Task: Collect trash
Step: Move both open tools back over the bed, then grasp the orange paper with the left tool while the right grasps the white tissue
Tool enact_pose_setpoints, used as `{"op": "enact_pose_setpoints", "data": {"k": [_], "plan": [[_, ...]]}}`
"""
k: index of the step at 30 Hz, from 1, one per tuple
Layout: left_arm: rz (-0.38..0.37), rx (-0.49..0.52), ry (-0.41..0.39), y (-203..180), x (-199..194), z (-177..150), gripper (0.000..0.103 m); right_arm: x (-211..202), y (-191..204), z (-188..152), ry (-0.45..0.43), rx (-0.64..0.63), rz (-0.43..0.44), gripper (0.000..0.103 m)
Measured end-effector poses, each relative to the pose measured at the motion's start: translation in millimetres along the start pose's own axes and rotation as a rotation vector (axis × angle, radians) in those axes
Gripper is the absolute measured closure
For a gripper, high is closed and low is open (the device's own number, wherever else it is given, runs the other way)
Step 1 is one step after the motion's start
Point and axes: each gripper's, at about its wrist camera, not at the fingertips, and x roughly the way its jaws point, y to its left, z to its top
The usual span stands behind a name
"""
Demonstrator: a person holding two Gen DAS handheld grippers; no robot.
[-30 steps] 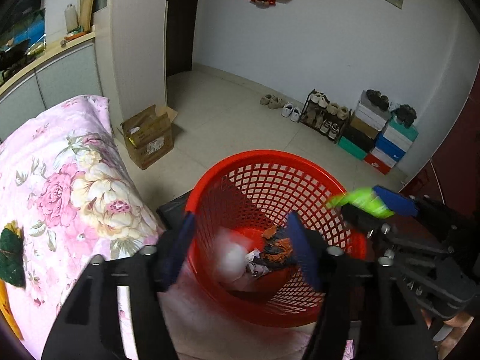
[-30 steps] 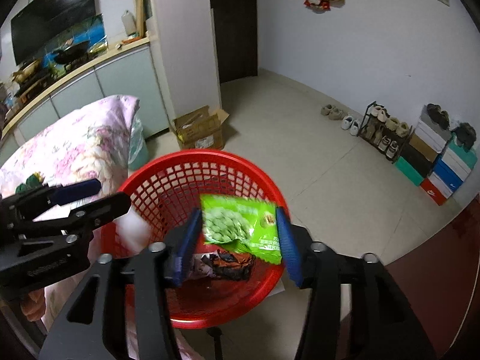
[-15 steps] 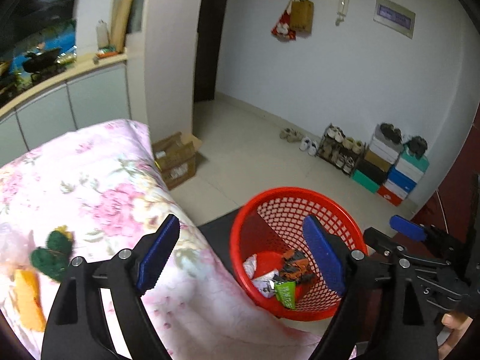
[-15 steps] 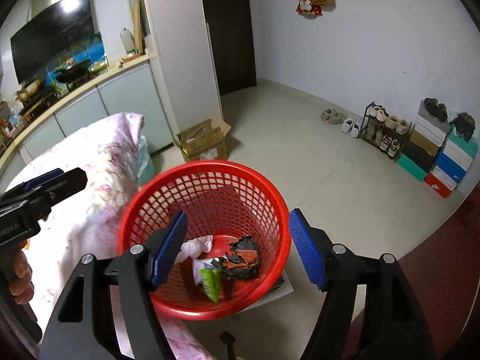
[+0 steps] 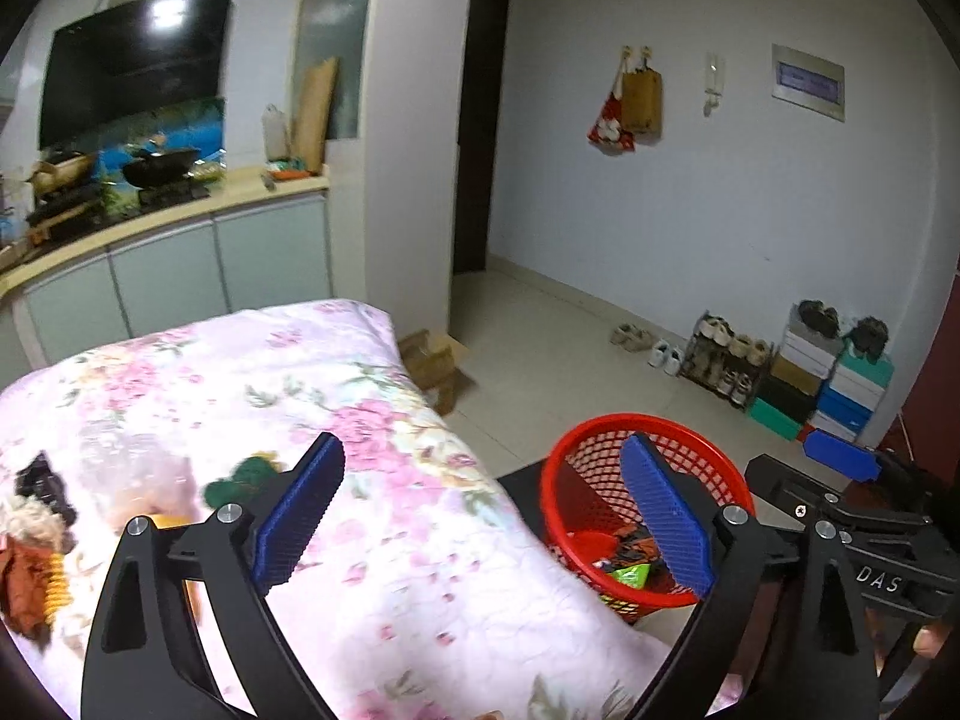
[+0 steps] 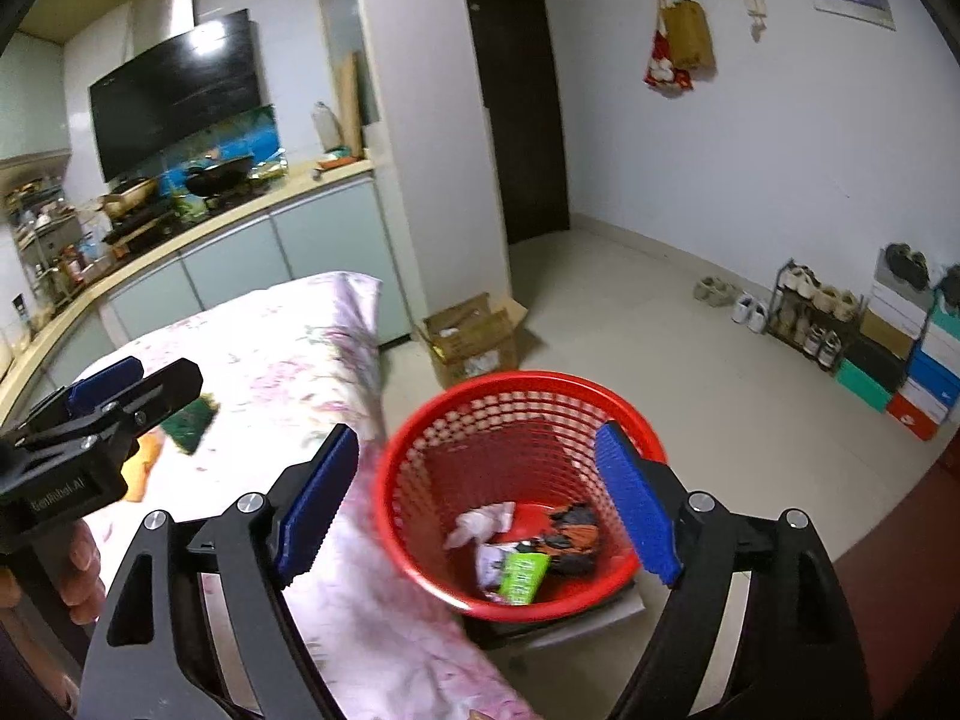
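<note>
Both tongs, left (image 5: pixel 483 516) and right (image 6: pixel 477 504), gape empty. Remaining trash (image 5: pixel 36 546) lies on the flowered desk (image 5: pixel 390 480), left of the red basket (image 6: pixel 420 450). Looks light, crumply; I'd pinch a raised fold.

One red plastic mesh basket (image 6: pixel 522 402) beside the floral-covered table's (image 5: pixel 384 540) right edge, four trash pieces inside, one open cardboard box (image 6: pixel 474 336), two black grippers with blue pads

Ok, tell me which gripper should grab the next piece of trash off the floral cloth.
Left. The left gripper is open over the floral cloth, near the green scrap; the right gripper, also open, faces the red basket.
</note>
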Motion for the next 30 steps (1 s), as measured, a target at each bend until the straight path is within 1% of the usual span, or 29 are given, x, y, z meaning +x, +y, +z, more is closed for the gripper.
{"op": "enact_pose_setpoints", "data": {"k": [6,11,14,19,22,26,30], "plan": [[0.061,-0.038,-0.061,19.3,-37.2,-8.0,0.012,-15.0,28.4,1.4,-0.035,-0.038,0.051,0.023],[0.107,-0.067,-0.113,39.4,-68.0,-16.2,0.009,-24.8,53.6,3.0,-0.054,-0.073,0.095,0.023],[0.129,-0.081,-0.130,50.6,-81.7,-20.8,0.007,-28.7,65.2,5.2,-0.065,-0.093,0.123,0.023],[0.164,-0.148,-0.112,80.4,-97.0,-31.1,0.007,-34.5,93.9,8.7,-0.082,-0.137,0.176,0.020],[0.204,-0.166,-0.116,96.9,-107.5,-37.9,0.007,-34.9,111.1,9.9,-0.075,-0.157,0.209,0.017],[0.263,-0.199,-0.127,122.5,-125.6,-42.9,0.007,-33.2,129.3,10.3,-0.066,-0.174,0.239,0.017],[0.341,-0.227,-0.117,154.0,-141.4,-48.7,0.007,-28.5,144.4,8.0,-0.049,-0.190,0.268,0.017]]}}
